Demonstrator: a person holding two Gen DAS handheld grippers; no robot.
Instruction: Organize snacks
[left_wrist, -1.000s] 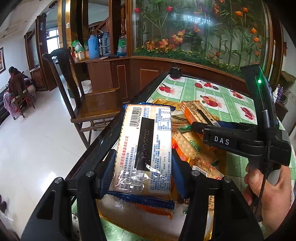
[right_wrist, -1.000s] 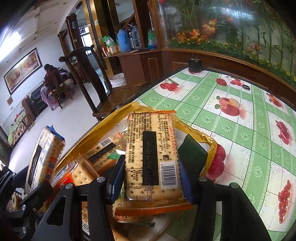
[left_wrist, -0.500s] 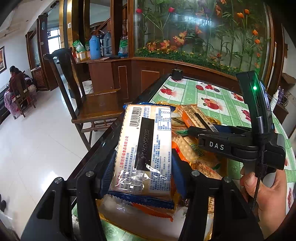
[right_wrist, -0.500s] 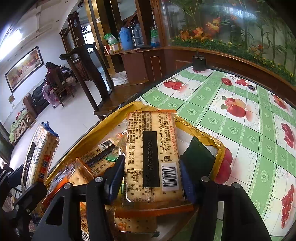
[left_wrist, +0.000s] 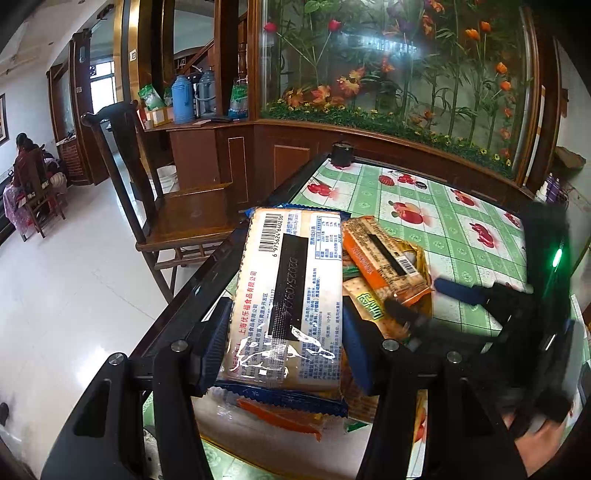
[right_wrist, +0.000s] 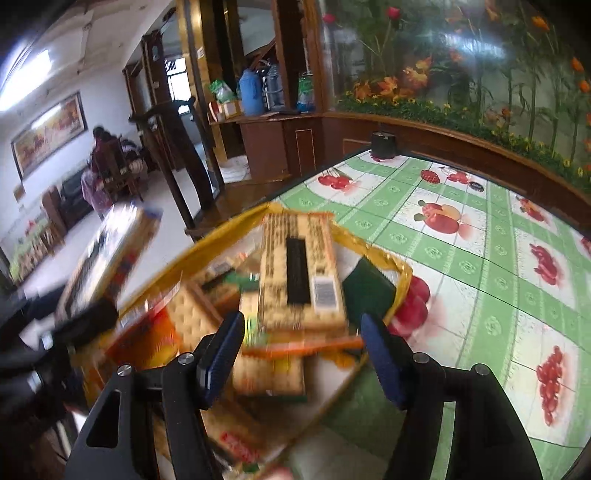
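Snacks are partly sorted, by my reckoning. The left tongs (left_wrist: 286, 332) are clamped on a flat blue-edged cracker packet with a barcode (left_wrist: 288, 295), held above the pile. The right tongs (right_wrist: 303, 354) stand apart, with an orange-edged cracker packet (right_wrist: 299, 284) lying loose just beyond their tips. It rests in a yellow foil-rimmed tray (right_wrist: 402, 273) on the desk with the green fruit-print cloth (right_wrist: 480, 258), among several other cracker packs, blurred. The held packet is not yet placed.
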